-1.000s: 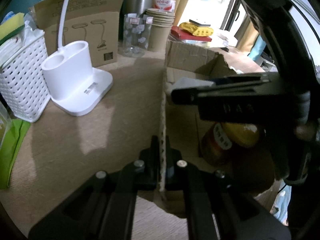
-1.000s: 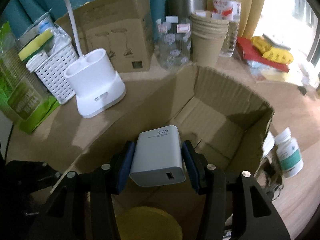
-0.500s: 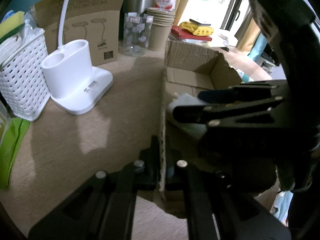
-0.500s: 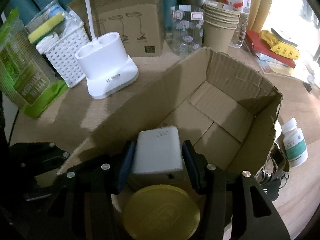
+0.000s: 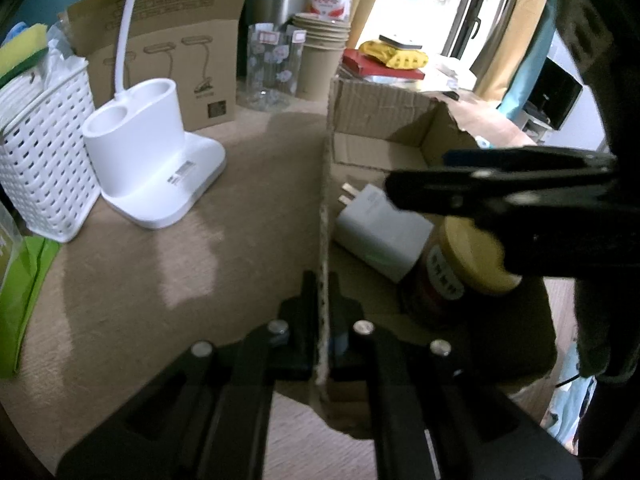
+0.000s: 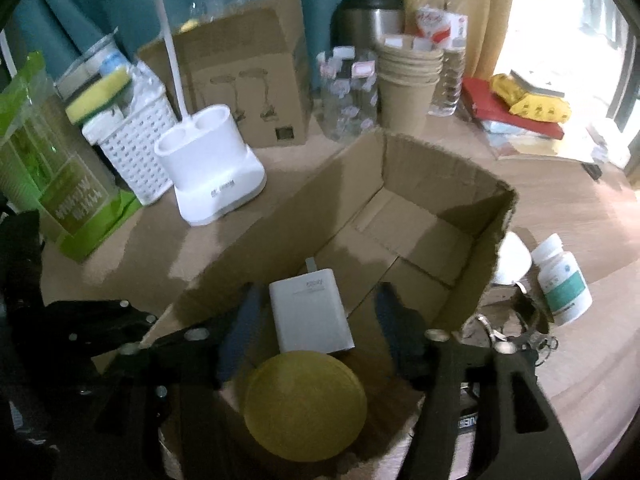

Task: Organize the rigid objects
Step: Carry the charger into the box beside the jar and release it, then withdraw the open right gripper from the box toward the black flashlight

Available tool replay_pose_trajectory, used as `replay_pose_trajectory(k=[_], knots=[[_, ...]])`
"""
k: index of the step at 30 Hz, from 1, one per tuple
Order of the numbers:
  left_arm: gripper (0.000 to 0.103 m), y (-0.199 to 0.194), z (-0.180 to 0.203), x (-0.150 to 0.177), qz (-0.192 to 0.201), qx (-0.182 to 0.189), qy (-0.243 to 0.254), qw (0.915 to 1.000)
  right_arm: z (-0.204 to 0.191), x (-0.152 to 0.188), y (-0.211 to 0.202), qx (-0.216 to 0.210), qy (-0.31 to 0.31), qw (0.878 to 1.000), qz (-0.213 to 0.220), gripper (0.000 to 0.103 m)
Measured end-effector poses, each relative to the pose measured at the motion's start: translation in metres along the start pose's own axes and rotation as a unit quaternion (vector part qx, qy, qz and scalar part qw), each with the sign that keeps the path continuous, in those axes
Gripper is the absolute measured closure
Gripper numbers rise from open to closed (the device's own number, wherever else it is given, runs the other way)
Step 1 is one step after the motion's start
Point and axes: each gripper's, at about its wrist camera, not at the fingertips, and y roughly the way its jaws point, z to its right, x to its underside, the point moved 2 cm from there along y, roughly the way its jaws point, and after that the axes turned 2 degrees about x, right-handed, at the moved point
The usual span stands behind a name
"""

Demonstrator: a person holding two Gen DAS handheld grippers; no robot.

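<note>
Now your right hand-held gripper [image 6: 316, 316] hangs over the near end of the cardboard box [image 6: 452, 216] with its fingers spread apart; the white USB charger [image 6: 310, 312] lies between them, touching neither, flat on the box floor with its plug prongs pointing away from you. Its near end sits against the yellow-lidded jar [image 6: 306, 406], which this view shows only as a round lid from above.

Your left wrist view gives what that one hides: the jar [image 5: 460, 276] has a dark body with a label, and the charger [image 5: 380, 232] leans against its side, prongs toward the far wall. It also shows your left hand-held gripper [image 5: 322, 320] clenched on the box's near-left wall [image 5: 324, 216], one finger on each side of the cardboard edge, while the right hand-held gripper crosses above the jar as a dark bar.

Only the right view shows a white pill bottle [image 6: 564, 284] with a teal label and a bunch of keys [image 6: 516, 340] on the bench [image 6: 580, 216] outside the box's right wall
</note>
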Motion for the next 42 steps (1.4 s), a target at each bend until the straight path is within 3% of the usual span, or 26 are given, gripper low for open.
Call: replay_pose_trajectory(k=[9,11,17,30,42], knots=[[0.1,0.0,0.0,0.0,-0.001,-0.003,0.003,1.0,0.023,0.003,-0.045,0.045,0.033,0.996,0.071,0.027],[0.1,0.0,0.0,0.0,-0.001,-0.005,0.004,1.0,0.03,0.005,-0.059,0.065,0.038,0.993,0.092,0.022],[0.1,0.0,-0.002,0.0,0.003,-0.008,0.007,0.9999,0.053,0.014,-0.084,0.085,0.06,0.988,0.11,0.022],[0.1,-0.001,0.003,0.0,0.003,-0.016,0.013,0.9998,0.089,0.046,-0.112,0.126,0.097,0.98,0.122,0.022],[0.1,-0.001,0.003,0.0,0.003,-0.016,0.012,0.9998,0.108,0.069,-0.102,0.135,0.117,0.978,0.109,0.022]])
